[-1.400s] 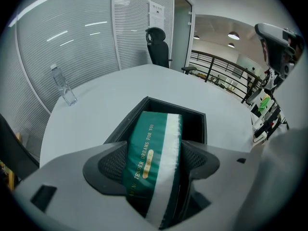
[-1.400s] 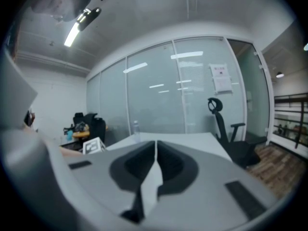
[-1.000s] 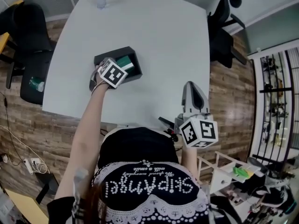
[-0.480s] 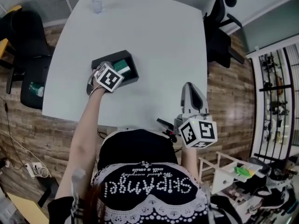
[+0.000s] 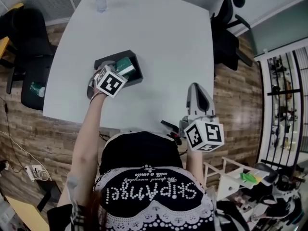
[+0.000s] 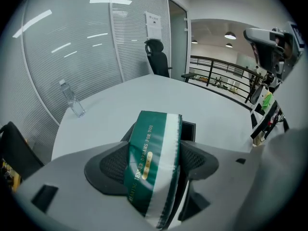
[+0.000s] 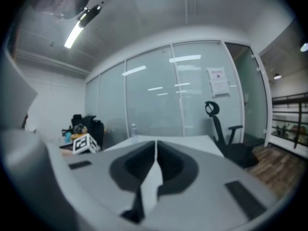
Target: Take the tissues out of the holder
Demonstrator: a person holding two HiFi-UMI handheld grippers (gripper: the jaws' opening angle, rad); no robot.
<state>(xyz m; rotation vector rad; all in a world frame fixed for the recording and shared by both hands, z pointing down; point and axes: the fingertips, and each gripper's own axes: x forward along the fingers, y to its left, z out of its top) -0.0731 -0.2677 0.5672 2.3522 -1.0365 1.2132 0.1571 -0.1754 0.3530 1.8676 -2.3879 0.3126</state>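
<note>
Green tissue pack point(image 6: 153, 143) is clamped edgewise by the left hand-held gripper point(image 6: 154, 170) over the black holder point(image 5: 137, 75) on the bench point(image 5: 159, 37), apparently for lifting clear. Right hand-held gripper point(image 5: 198, 99) is held closed, empty, well aside.

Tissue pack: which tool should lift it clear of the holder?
Left. The left tool is shut on the pack at the holder; the right tool is shut, empty, by the table edge.

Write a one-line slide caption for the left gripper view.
Left gripper, jaws shut on a green tissue pack, the black holder behind it on the white table.
</note>
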